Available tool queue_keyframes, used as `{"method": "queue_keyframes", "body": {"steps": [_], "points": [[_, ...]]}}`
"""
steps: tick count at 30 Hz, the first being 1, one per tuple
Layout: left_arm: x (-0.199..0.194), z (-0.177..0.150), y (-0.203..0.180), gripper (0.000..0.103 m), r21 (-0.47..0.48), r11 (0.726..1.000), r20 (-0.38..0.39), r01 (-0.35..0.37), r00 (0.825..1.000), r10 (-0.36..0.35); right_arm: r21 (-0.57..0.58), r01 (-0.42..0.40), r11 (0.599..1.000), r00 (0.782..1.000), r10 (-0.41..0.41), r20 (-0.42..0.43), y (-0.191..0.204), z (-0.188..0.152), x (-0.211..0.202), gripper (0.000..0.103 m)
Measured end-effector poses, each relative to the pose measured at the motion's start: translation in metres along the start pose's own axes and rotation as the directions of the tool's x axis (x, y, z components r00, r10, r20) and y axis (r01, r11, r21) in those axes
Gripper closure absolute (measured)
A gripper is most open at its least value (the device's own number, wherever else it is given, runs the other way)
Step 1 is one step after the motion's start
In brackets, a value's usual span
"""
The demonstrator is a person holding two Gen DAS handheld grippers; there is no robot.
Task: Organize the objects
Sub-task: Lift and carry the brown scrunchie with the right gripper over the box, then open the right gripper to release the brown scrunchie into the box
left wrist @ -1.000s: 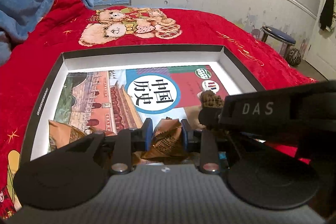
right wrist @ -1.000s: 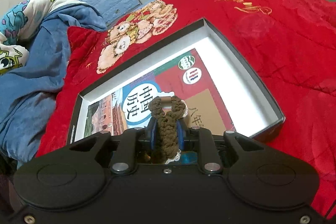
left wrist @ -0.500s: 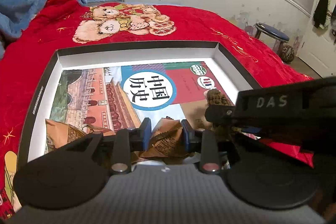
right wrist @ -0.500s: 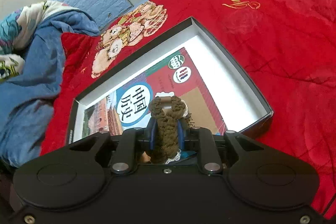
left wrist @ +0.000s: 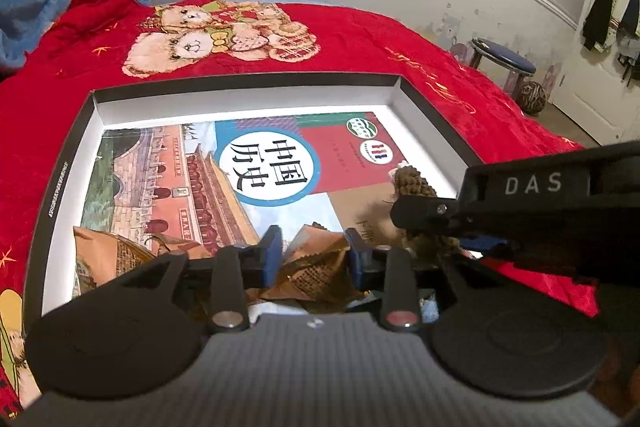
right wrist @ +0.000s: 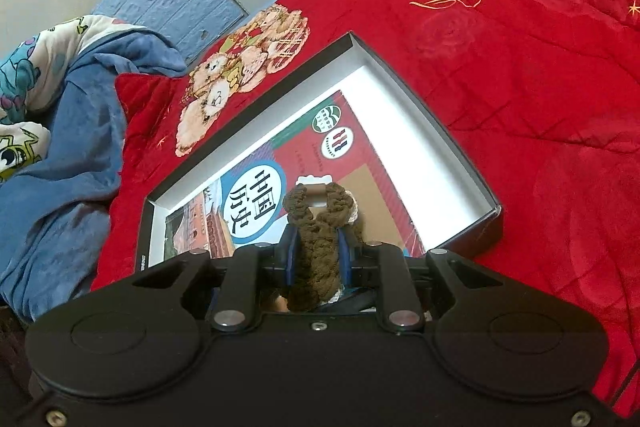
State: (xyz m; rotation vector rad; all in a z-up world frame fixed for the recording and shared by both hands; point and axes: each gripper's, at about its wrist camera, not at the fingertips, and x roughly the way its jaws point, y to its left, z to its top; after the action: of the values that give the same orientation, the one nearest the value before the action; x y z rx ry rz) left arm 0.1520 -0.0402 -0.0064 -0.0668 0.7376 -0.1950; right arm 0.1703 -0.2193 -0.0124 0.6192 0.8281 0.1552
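A shallow black box with a white inside (left wrist: 248,95) (right wrist: 404,95) lies on the red bedspread. A colourful history textbook (left wrist: 224,183) (right wrist: 280,163) lies flat in it. My left gripper (left wrist: 314,251) is shut on a brown crinkled snack packet (left wrist: 320,267) over the box's near edge. A second brown packet (left wrist: 108,251) lies in the box at the left. My right gripper (right wrist: 318,251) is shut on a dark brown knitted item (right wrist: 316,247), held above the book; it shows at the right in the left wrist view (left wrist: 412,183).
The red bedspread (right wrist: 520,75) with a teddy bear print (left wrist: 216,35) surrounds the box. A blue blanket (right wrist: 60,155) is heaped at the left. A blue stool (left wrist: 504,59) and a yarn ball (left wrist: 532,97) stand by the far wall.
Both grippers have drifted a little over the box while keeping their hold. The right gripper with the knitted item has moved slightly further in over the book.
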Motion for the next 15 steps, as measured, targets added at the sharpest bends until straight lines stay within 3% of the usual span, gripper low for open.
{"method": "queue_keyframes", "body": {"steps": [3, 6, 15], "points": [[-0.001, 0.002, -0.004, 0.032, 0.001, 1.000, -0.024, -0.015, 1.000, 0.015, -0.002, 0.006, 1.000, 1.000, -0.006, -0.011, -0.001, 0.000, 0.000, 0.082], [-0.008, 0.003, -0.014, 0.023, 0.060, 0.998, -0.026, -0.019, 0.999, 0.021, 0.010, 0.006, 1.000, 1.000, -0.006, -0.021, -0.004, -0.001, -0.001, 0.083], [-0.033, 0.007, -0.022, 0.011, 0.159, 0.984, -0.013, -0.078, 0.997, 0.081, 0.052, -0.001, 0.999, 1.000, 0.002, -0.015, -0.012, 0.004, -0.007, 0.081]]}}
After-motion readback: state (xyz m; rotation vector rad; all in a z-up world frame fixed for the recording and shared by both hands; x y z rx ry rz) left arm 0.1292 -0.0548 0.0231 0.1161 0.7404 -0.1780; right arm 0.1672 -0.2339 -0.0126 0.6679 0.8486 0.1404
